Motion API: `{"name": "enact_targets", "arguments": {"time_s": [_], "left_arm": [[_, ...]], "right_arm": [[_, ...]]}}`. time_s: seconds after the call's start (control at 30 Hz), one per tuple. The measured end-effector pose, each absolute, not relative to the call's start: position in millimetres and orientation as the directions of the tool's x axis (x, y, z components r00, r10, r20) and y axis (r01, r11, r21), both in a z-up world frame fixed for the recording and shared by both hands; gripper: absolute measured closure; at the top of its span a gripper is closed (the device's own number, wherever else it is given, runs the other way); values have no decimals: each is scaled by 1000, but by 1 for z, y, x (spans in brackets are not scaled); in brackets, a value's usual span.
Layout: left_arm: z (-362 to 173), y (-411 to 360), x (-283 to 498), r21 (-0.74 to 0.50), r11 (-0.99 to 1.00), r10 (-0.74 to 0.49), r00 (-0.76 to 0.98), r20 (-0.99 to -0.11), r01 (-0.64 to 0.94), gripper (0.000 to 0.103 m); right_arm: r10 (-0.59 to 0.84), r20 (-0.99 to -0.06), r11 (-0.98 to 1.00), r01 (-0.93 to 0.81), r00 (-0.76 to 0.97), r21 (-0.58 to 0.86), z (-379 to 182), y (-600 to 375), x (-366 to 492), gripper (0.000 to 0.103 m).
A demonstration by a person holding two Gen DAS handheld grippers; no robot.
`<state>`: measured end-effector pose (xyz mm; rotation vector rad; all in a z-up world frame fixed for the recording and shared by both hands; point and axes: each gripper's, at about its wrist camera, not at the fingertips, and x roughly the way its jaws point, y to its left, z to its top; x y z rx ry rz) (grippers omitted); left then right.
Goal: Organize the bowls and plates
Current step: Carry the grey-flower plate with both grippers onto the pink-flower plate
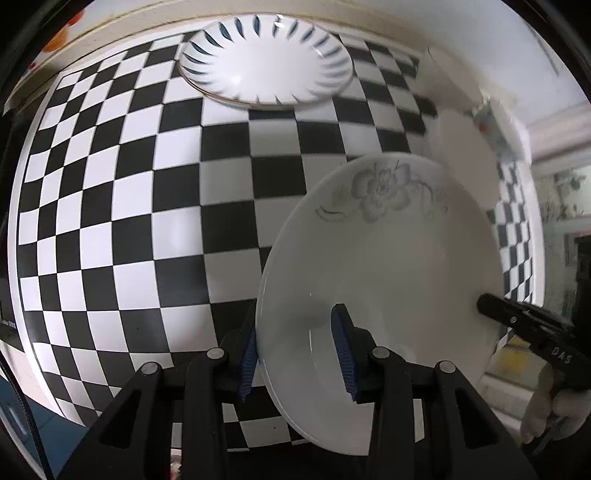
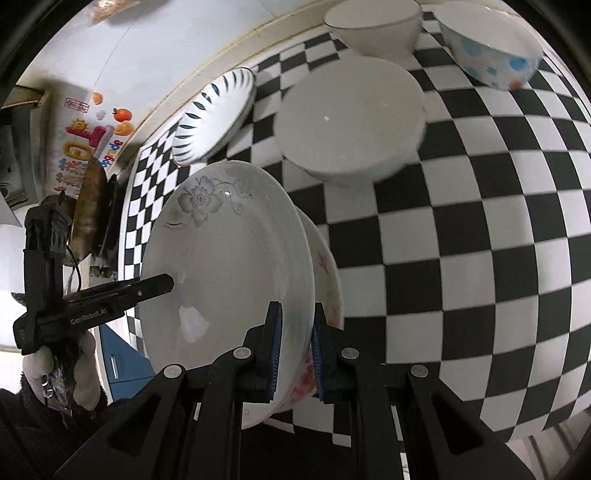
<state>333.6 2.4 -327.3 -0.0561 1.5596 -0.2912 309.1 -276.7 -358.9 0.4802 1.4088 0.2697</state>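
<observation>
A white plate with a grey flower (image 1: 384,266) is held tilted above the checkered table (image 1: 147,221). My left gripper (image 1: 299,354) is shut on its near rim. My right gripper (image 2: 295,347) is shut on the opposite rim of the same grey-flower plate (image 2: 229,266), together with a pink-flower plate (image 2: 327,280) stacked under it. The right gripper's finger shows in the left wrist view (image 1: 517,317); the left gripper's finger shows in the right wrist view (image 2: 144,288). A blue-striped plate (image 1: 266,59) lies at the far edge; it also shows in the right wrist view (image 2: 214,114).
A plain white bowl (image 2: 351,118), a second white bowl (image 2: 373,26) and a blue-dotted bowl (image 2: 491,48) stand on the checkered table (image 2: 461,240). A wall with stickers (image 2: 92,136) runs behind. A dark pan (image 2: 88,206) sits at the left.
</observation>
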Motion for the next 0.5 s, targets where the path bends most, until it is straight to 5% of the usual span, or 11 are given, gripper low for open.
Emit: {"name": "enact_targets", "arguments": {"time_s": [0.5], "left_arm": [[-340, -12, 318, -151, 969, -140, -71, -988, 197, 69]], "right_arm": [[422, -902, 893, 130, 95, 431, -377, -281, 307, 86]]}}
